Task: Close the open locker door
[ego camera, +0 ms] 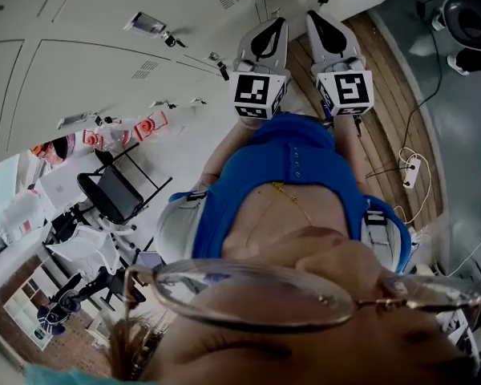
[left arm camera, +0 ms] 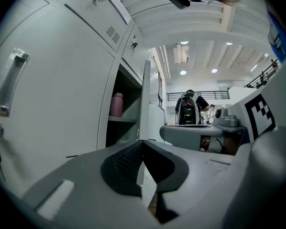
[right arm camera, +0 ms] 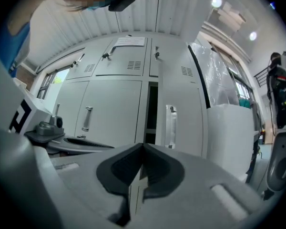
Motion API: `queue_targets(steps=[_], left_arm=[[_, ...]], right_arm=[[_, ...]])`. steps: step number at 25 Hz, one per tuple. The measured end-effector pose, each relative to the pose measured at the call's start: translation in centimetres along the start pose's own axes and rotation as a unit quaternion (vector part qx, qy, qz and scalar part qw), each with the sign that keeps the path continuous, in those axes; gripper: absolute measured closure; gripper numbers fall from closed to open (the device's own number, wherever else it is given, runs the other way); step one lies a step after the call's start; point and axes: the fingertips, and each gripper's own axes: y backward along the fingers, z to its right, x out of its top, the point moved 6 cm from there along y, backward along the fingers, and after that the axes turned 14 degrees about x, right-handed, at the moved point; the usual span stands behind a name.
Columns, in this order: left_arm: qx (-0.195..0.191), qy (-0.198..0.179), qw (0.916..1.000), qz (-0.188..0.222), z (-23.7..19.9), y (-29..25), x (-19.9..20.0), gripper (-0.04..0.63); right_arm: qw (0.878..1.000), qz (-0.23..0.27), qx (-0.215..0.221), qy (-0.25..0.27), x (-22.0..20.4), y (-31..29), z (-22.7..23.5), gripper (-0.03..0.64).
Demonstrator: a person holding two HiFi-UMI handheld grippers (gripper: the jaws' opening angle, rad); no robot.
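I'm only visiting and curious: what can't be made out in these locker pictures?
- Left gripper view: the open locker inside, below the pink bottle, is too dark.
- Right gripper view: its contents are hidden by the open door.
- Right gripper view: print on the sheet is too small.

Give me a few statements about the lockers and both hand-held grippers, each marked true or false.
1. A pink bottle stands on a shelf inside the open locker. True.
2. The right hand-held gripper is clamped on the door handle. False: its jaws are together with nothing between them, and it is apart from the handle.
3. The locker door is fully closed. False: it stands ajar, with a dark gap beside it.
4. The left hand-held gripper holds nothing. True.
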Motion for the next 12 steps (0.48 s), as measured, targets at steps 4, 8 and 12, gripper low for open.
queue_targets(steps=[4, 8, 12], left_arm=[[-0.031, -0.004, 0.9995, 0.003, -1.5, -1.8, 0.0, 0.595], [-0.057, -0.010, 0.9983, -0.004, -2.3, -3.1, -0.5, 0.595], [-0.066, -0.005, 0.9977, -0.011, -2.7, -3.9, -0.6, 0.595]], right_arm=[[1.000, 0.001, -0.028, -0.001, -0.1, -1.7, 1.4, 0.615], [0.999, -0.002, -0.049, 0.003, -0.3, -2.3, 2.3, 0.615], [1.000, -0.004, -0.028, -0.005, -0.1, -2.3, 3.3, 0.581]])
